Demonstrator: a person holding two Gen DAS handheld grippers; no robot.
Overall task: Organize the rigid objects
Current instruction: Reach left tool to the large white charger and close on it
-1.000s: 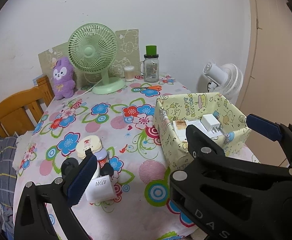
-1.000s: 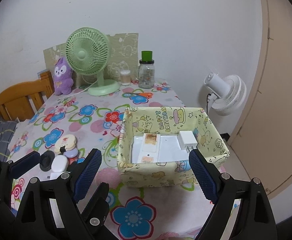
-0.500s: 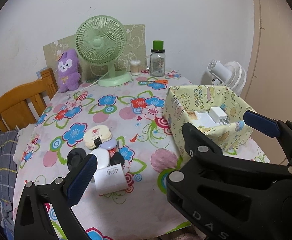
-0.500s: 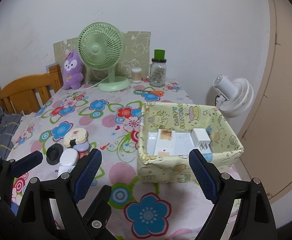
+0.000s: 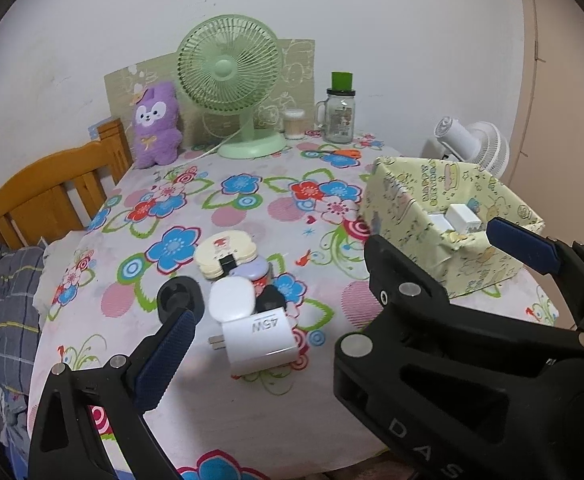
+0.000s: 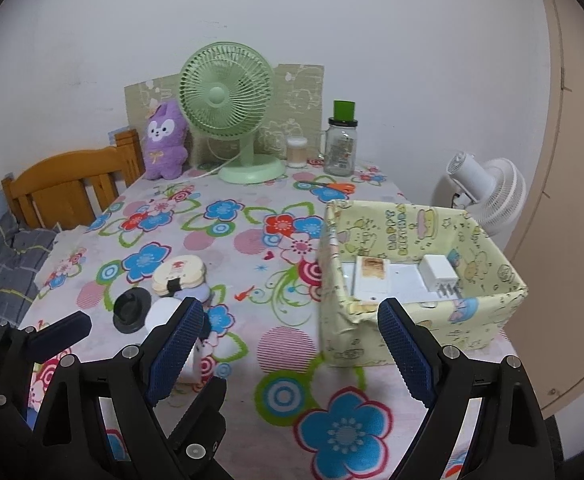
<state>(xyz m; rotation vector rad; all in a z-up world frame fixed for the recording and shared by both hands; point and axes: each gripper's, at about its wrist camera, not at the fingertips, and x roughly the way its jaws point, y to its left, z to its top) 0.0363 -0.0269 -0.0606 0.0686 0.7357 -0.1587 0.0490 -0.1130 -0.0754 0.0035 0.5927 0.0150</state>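
A white 45W charger lies on the floral tablecloth in front of a cluster: a white rounded case, a black round lid, a cream compact and a lilac case. My left gripper is open and empty above the table's near edge, with the charger between its fingers. The yellow patterned box holds a white charger and a flat white card. My right gripper is open and empty, near the box's front left corner.
A green desk fan, a purple plush, a glass jar with a green lid and a small cup stand at the table's back. A wooden chair is at left. A white floor fan stands beyond the right edge.
Both grippers have pulled back and shifted left, so the cluster and the charger sit more centrally in the left wrist view. Nothing on the table has moved.
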